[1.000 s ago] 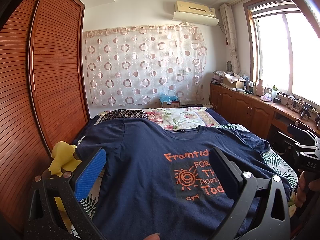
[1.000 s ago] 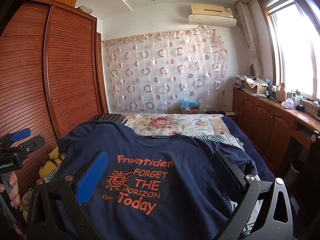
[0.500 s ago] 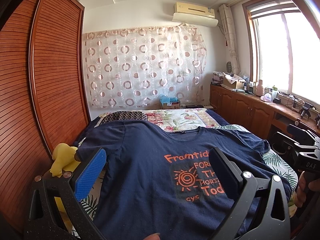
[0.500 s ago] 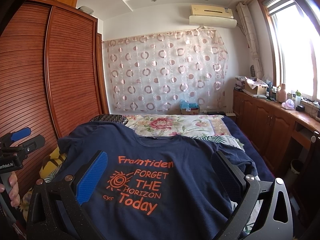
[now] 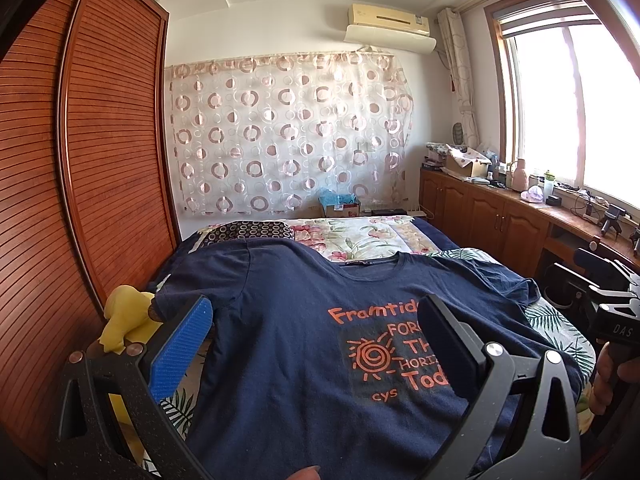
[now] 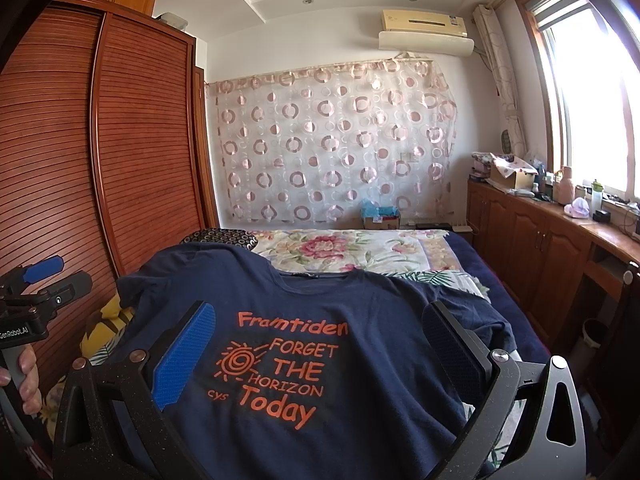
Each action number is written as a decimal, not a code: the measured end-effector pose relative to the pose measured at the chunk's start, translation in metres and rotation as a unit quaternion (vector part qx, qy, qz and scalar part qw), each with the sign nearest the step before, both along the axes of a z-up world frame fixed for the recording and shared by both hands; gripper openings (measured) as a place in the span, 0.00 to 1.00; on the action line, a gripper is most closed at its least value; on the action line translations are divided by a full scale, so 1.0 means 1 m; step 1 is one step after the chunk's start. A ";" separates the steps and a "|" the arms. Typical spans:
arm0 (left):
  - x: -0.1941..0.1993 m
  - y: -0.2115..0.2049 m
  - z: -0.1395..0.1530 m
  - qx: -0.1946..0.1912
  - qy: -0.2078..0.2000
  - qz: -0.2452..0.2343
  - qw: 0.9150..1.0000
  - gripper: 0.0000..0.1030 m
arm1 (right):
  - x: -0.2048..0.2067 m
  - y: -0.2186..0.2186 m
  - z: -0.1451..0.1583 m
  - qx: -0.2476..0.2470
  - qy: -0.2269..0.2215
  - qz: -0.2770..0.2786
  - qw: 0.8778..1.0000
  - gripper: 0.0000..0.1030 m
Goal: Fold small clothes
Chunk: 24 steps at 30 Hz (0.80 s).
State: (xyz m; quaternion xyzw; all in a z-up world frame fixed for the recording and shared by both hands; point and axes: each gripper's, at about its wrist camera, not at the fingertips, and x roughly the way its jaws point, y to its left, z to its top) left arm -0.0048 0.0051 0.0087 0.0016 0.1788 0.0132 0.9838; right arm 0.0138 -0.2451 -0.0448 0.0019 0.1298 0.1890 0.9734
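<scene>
Navy T-shirt [image 6: 304,360], printed in orange with "Framtiden FORGET THE HORIZON Today" and a spiral sun, lies spread face up over the near end of the bed [image 6: 460,256], hem toward the cameras, collar toward the far end, one sleeve reaching the bed's left edge and the other rumpled toward its right edge. Nearest of all, the left gripper [image 5: 312,320] hangs above the shirt's left half with its jaws spread wide and nothing between them; the right gripper [image 6: 320,324] is likewise parted over the printed chest, gripping nothing (whether either touches the cloth I cannot tell). Each view catches the other tool at its margin, held by a hand [image 6: 24,376]. A yellow garment [image 5: 126,320] sits at the bed's left edge just beside the sleeve, against a slatted wooden wardrobe [image 5: 100,160]. Under the shirt a leaf-print sheet [image 5: 560,320] shows at the right edge; beyond the collar lie a floral cover [image 6: 340,248] and a dark patterned pillow [image 5: 248,232] near the far left corner. Along the right wall a wooden cabinet run [image 6: 532,232] carries boxes and bottles under a bright window [image 5: 568,104]. On the far wall hangs a circle-patterned curtain [image 6: 332,144], with an air conditioner [image 5: 388,28] above it.
</scene>
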 end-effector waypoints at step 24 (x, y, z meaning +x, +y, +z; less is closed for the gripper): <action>0.039 0.067 -0.057 -0.013 0.077 0.025 0.997 1.00 | 0.044 0.015 -0.017 -0.045 0.057 0.061 0.995 1.00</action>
